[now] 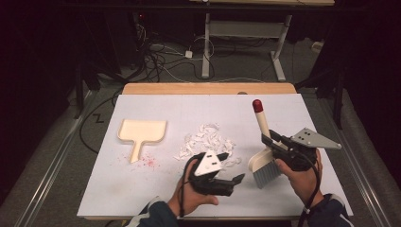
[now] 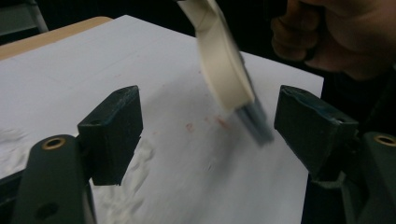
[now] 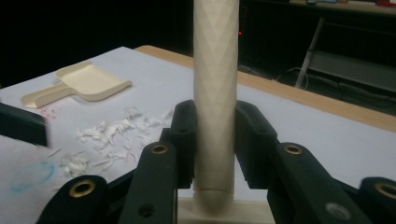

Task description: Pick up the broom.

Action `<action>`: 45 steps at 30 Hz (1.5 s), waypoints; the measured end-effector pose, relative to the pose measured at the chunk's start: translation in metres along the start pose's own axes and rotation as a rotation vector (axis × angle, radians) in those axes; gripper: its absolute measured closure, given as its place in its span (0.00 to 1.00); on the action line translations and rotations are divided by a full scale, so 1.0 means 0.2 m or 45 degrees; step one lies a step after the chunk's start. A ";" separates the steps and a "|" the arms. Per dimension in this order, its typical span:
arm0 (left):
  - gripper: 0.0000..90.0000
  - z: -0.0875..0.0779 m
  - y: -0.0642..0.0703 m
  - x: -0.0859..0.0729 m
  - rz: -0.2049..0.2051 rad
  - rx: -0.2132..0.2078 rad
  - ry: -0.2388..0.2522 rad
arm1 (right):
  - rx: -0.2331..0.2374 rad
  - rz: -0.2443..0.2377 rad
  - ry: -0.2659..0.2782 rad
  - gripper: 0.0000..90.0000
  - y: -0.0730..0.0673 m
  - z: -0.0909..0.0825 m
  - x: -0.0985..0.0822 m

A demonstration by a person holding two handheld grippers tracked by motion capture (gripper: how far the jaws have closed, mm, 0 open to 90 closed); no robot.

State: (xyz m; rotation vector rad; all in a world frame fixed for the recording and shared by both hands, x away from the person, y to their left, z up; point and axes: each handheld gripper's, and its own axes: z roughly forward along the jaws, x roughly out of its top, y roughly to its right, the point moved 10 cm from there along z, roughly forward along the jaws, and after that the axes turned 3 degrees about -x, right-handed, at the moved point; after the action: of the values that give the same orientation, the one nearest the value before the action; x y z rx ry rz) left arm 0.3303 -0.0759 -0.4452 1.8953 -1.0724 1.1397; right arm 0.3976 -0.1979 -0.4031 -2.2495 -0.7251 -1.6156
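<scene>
While the right gripper point(image 3: 215, 140) sits nearest the lens in the right gripper view, its jaws are clamped on the cream handle of the brush point(image 3: 215, 70), pads pressing both sides, handle upright. High view adds what that one hides: brush point(image 1: 263, 158) has a red tip on top and grey bristles at the bottom, bristles close to or touching the white table cover point(image 1: 156, 189), can't tell which. Right hand point(image 1: 302, 175) wraps the gripper body at the near right of the table.

Left gripper point(image 1: 226, 180) at near centre in the high view, held by the left hand point(image 1: 194, 194), pointing toward the brush. Left gripper view: jaws apart, nothing between the pads, white cover below; blurred brush head point(image 2: 229, 79) hangs just beyond them, right hand point(image 2: 336, 32) farther off at top right. Faint red marks on the cover there too.

Mid table: pile of white shreds point(image 1: 208, 142), just beyond the left gripper; right gripper view shows the shreds point(image 3: 112, 133) left of its jaws plus a faint blue scribble point(image 3: 30, 175) on the cover.

Farther left: cream dustpan point(image 1: 142, 132), lying flat, handle toward the person, red specks point(image 1: 149, 161) beside the handle, well apart from both grippers. Wooden table edge point(image 1: 208, 88) at the far side.
</scene>
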 end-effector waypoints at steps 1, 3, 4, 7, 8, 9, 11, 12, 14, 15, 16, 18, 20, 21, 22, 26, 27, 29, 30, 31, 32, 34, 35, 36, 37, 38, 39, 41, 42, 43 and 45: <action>0.26 0.03 0.01 0.01 -0.019 -0.018 0.014 | 0.025 -0.008 0.021 0.80 -0.06 0.01 0.02; 0.31 0.10 0.01 0.03 -0.052 -0.012 0.027 | 0.033 -0.035 0.043 0.80 -0.11 0.01 0.03; 0.34 0.10 0.01 0.03 -0.052 -0.012 0.027 | 0.033 -0.035 0.043 0.80 -0.11 0.01 0.03; 0.41 0.13 -0.02 0.02 -0.073 0.007 0.020 | 0.061 -0.066 0.071 0.80 -0.20 0.00 0.06; 0.44 0.12 -0.02 0.02 -0.086 -0.028 0.045 | 0.057 -0.073 0.079 0.80 -0.21 0.00 0.06; 0.46 0.12 -0.02 0.02 -0.086 -0.028 0.045 | 0.053 -0.081 0.093 0.80 -0.23 -0.01 0.07; 0.56 0.12 -0.02 0.01 -0.082 -0.041 0.046 | 0.057 -0.097 0.100 0.80 -0.24 -0.03 0.09; 0.63 0.10 0.00 0.02 -0.064 -0.075 0.072 | 0.057 -0.090 0.109 0.80 -0.25 -0.04 0.09; 0.67 0.10 0.00 0.02 -0.058 -0.075 0.072 | 0.061 -0.083 0.117 0.80 -0.25 -0.05 0.10; 0.69 0.09 0.00 0.02 -0.053 -0.079 0.071 | 0.079 -0.077 0.118 0.80 -0.25 -0.06 0.10; 0.70 0.08 -0.01 0.03 -0.040 -0.075 0.066 | 0.089 -0.075 0.128 0.79 -0.25 -0.07 0.11; 0.71 0.07 -0.02 0.03 -0.033 -0.076 0.061 | 0.103 -0.077 0.131 0.79 -0.25 -0.08 0.11; 0.72 0.06 -0.02 0.03 -0.030 -0.094 0.061 | 0.131 -0.082 0.131 0.79 -0.25 -0.09 0.12; 0.72 0.05 -0.02 0.03 -0.024 -0.100 0.054 | 0.145 -0.082 0.134 0.79 -0.25 -0.09 0.12; 0.73 0.04 -0.03 0.03 -0.005 -0.107 0.041 | 0.166 -0.098 0.130 0.78 -0.25 -0.10 0.12; 0.73 -0.02 -0.02 0.01 0.071 -0.134 0.003 | 0.269 -0.161 0.105 0.64 -0.24 -0.14 0.10; 0.73 -0.04 -0.02 0.01 0.091 -0.148 -0.012 | 0.354 -0.187 0.075 0.60 -0.24 -0.16 0.08; 0.73 -0.10 -0.01 -0.01 0.141 -0.191 -0.045 | 0.424 -0.251 0.027 0.52 -0.24 -0.17 0.05; 0.73 -0.12 0.00 -0.02 0.161 -0.214 -0.058 | 0.478 -0.282 -0.002 0.51 -0.25 -0.18 0.02; 0.73 -0.14 0.00 -0.03 0.181 -0.230 -0.065 | 0.530 -0.304 -0.041 0.48 -0.26 -0.19 0.00; 0.73 -0.14 0.00 -0.03 0.181 -0.230 -0.065 | 0.530 -0.304 -0.041 0.48 -0.26 -0.19 0.00; 0.73 -0.17 0.02 -0.06 0.212 -0.296 -0.096 | 0.680 -0.374 -0.162 0.44 -0.32 -0.18 -0.09; 0.73 -0.18 0.03 -0.07 0.222 -0.313 -0.103 | 0.732 -0.406 -0.194 0.42 -0.35 -0.18 -0.12; 0.73 -0.19 0.04 -0.08 0.231 -0.324 -0.120 | 0.765 -0.428 -0.216 0.43 -0.38 -0.17 -0.15; 0.73 -0.19 0.05 -0.11 0.247 -0.361 -0.135 | 0.799 -0.439 -0.242 0.44 -0.40 -0.15 -0.18; 0.73 -0.19 0.05 -0.11 0.247 -0.361 -0.135 | 0.799 -0.439 -0.242 0.44 -0.40 -0.15 -0.18; 0.73 -0.19 0.06 -0.12 0.247 -0.381 -0.140 | 0.852 -0.482 -0.315 0.46 -0.45 -0.13 -0.25; 0.73 -0.19 0.08 -0.13 0.279 -0.416 -0.167 | 0.877 -0.510 -0.360 0.55 -0.48 -0.10 -0.30; 0.73 -0.19 0.09 -0.14 0.282 -0.422 -0.172 | 0.904 -0.511 -0.352 0.57 -0.49 -0.10 -0.31; 0.72 -0.19 0.09 -0.14 0.274 -0.438 -0.162 | 0.933 -0.510 -0.351 0.60 -0.50 -0.10 -0.31; 0.71 -0.19 0.08 -0.13 0.265 -0.438 -0.146 | 0.980 -0.508 -0.343 0.68 -0.51 -0.11 -0.31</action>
State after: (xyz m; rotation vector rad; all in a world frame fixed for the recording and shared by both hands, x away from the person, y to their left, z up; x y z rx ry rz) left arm 0.2954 -0.0421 -0.4527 1.6213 -1.4553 0.8931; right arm 0.3092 -0.1389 -0.4613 -1.8078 -1.6170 -0.8995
